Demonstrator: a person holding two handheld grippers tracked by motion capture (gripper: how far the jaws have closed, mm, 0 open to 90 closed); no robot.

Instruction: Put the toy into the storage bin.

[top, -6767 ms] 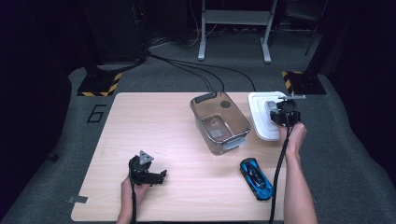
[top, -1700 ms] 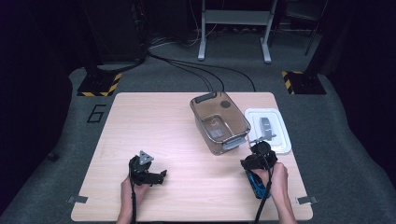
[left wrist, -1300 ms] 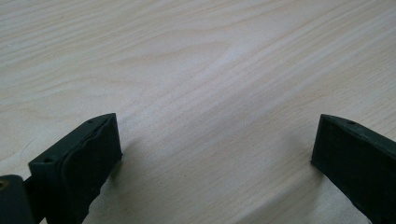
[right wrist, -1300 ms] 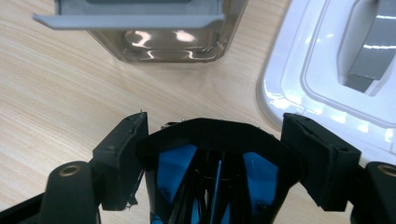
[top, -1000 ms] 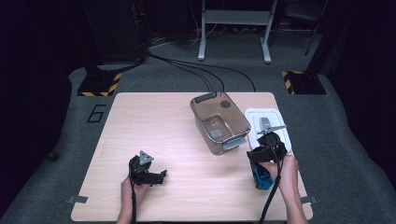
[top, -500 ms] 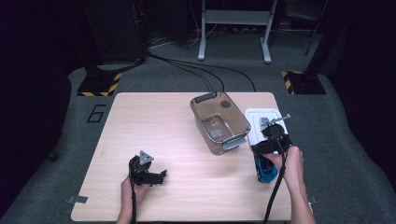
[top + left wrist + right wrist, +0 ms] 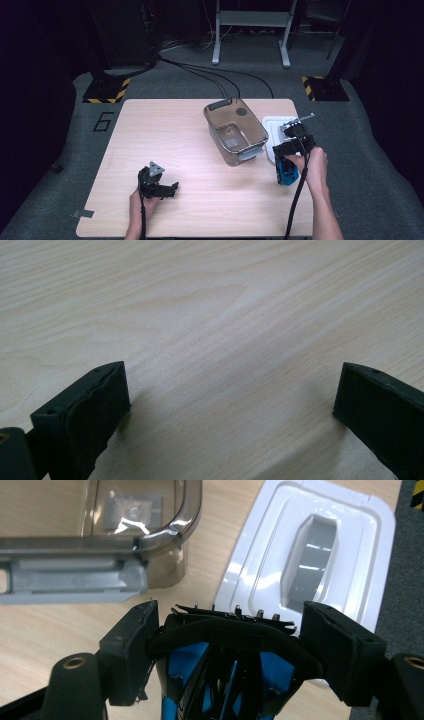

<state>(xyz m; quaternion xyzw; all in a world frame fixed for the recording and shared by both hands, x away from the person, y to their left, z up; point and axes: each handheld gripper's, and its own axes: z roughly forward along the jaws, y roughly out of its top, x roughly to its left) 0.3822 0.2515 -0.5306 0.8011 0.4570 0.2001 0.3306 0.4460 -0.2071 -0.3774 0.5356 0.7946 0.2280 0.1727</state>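
At the right edge of the tabletop point(image 7: 200, 120), right tool point(image 7: 227, 630) clamped across a blue and black toy car point(image 7: 225, 675), one black pad pressed on each flank, car lifted clear of the wood. Just beyond the car's nose, white lid point(image 7: 320, 550), its far side close to the tabletop's right border, grey floor past that. Up and left of the pads, clear brown container point(image 7: 145, 535) with a grey latch facing the tool, a narrow strip of bare wood between container and lid. From above, car point(image 7: 287, 172) hanging just right of the container point(image 7: 235, 132) and near the lid point(image 7: 272, 130), little spare room on that side. Near the front edge on the left, left tool point(image 7: 159, 189) low over bare wood, jaws spread wide with nothing between. Wide open wood across the left half and centre.
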